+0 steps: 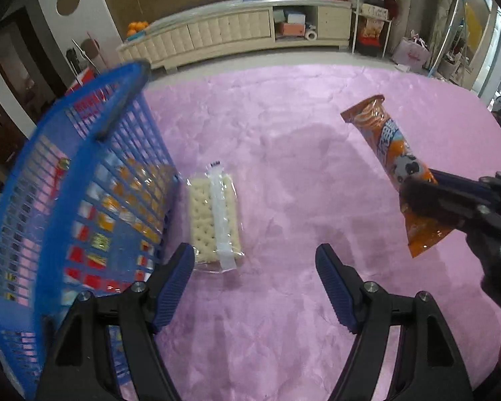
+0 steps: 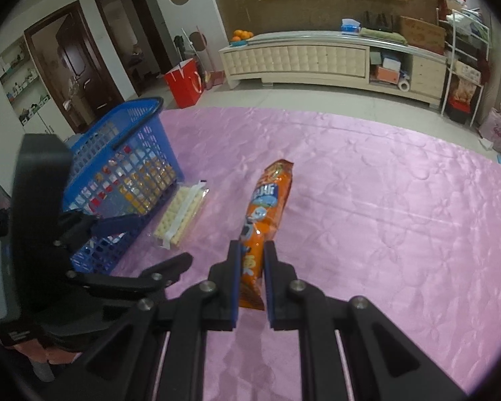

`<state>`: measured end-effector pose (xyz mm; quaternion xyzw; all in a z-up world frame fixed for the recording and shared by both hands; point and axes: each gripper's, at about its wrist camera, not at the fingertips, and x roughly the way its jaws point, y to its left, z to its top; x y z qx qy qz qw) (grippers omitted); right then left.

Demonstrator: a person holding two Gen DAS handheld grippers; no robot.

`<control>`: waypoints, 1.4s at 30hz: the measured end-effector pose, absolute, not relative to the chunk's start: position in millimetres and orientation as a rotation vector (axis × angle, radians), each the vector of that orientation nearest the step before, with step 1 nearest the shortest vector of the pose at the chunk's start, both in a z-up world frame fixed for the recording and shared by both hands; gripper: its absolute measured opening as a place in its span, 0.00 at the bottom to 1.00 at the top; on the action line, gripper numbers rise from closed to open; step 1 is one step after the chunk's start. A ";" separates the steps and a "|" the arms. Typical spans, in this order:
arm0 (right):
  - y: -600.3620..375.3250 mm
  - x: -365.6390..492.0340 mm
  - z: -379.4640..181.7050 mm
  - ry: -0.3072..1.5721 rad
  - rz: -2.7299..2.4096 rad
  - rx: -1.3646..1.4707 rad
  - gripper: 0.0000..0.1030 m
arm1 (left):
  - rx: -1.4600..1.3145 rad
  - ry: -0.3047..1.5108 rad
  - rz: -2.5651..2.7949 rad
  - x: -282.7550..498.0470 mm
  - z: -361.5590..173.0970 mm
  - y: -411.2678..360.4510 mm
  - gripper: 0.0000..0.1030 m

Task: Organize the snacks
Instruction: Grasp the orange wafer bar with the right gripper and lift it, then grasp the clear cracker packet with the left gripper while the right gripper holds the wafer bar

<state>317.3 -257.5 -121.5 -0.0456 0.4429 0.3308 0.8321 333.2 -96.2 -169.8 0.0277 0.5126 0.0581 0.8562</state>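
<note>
The right gripper [image 2: 252, 279] is clamped on the lower part of an orange packet [image 2: 265, 214], which sticks out ahead of its fingers, raised off the pink cloth [image 2: 384, 217]. The left gripper [image 1: 255, 287] is spread wide with nothing between its fingers. A cracker pack [image 1: 213, 217] lies flat on the cloth just ahead of the left gripper's left finger. Left of that gripper stands a blue basket [image 1: 83, 200] (packets show through its slatted wall), with the cracker pack close beside its base.
</note>
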 end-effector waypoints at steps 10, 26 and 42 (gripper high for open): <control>-255.4 320.2 -138.3 0.910 0.670 -0.110 0.16 | 0.040 1.080 0.081 362.6 -199.4 -82.0 0.71; -275.6 325.8 -128.5 0.890 0.618 -0.061 0.16 | 0.050 1.086 0.086 374.4 -200.1 -100.8 0.74; -275.2 325.6 -127.0 0.893 0.626 -0.050 0.16 | -0.050 1.004 -0.063 358.2 -175.1 -92.2 0.74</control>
